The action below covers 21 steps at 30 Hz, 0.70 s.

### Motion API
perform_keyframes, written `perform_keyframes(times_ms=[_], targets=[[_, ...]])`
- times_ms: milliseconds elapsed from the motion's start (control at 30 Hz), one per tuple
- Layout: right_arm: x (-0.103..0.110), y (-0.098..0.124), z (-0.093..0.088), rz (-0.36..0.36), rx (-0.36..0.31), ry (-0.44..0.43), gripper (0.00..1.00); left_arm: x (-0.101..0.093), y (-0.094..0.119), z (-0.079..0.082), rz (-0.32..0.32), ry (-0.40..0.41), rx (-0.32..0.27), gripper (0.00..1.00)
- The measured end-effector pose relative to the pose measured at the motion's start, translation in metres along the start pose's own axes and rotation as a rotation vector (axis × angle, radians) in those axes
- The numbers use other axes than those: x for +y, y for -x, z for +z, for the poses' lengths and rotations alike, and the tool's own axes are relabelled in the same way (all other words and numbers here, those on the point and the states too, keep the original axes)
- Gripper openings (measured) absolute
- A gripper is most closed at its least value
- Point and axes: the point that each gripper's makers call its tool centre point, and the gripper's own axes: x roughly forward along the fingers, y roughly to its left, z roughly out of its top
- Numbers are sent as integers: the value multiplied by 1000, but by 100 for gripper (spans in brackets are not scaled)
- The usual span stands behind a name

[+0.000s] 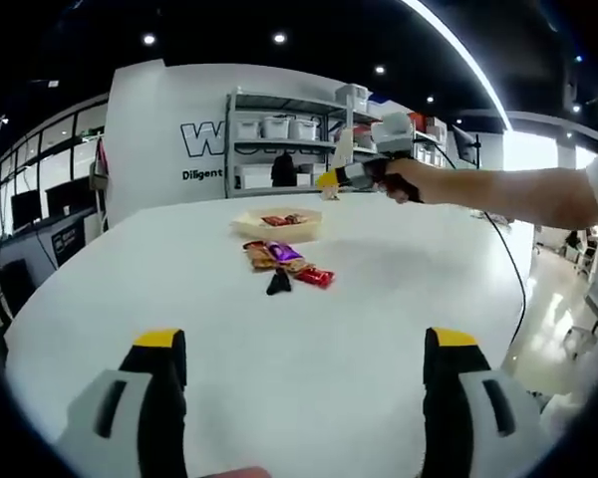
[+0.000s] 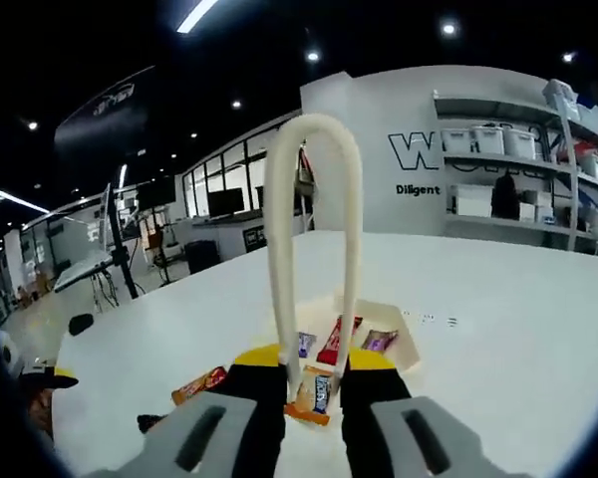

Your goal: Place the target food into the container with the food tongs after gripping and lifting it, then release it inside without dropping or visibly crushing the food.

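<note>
Left gripper (image 1: 304, 373): jaws held wide apart, nothing between them.
Desk (image 1: 399, 289): snack bars (image 1: 284, 261) are scattered just beside the tray (image 1: 277, 225).
Right gripper (image 2: 314, 383): jaws closed on the tongs (image 2: 314, 259).
Snack (image 2: 312, 395): pinched at the tong tips above the tray (image 2: 404, 344).
Risk: slipping or crushing is judged possible if squeeze is misjudged.
</note>
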Motion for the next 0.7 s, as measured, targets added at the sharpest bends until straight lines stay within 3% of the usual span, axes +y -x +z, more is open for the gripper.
perform_keyframes(times_ms=[367, 600, 700], targets=[[6, -29, -18, 11, 29, -3, 13, 14, 1, 7, 30, -16, 1, 98], [-5, -47, -34, 5, 51, -55, 13, 18, -7, 9, 42, -8, 4, 97], [-5, -56, -47, 8, 99, -20, 13, 17, -11, 7, 39, -10, 12, 97]])
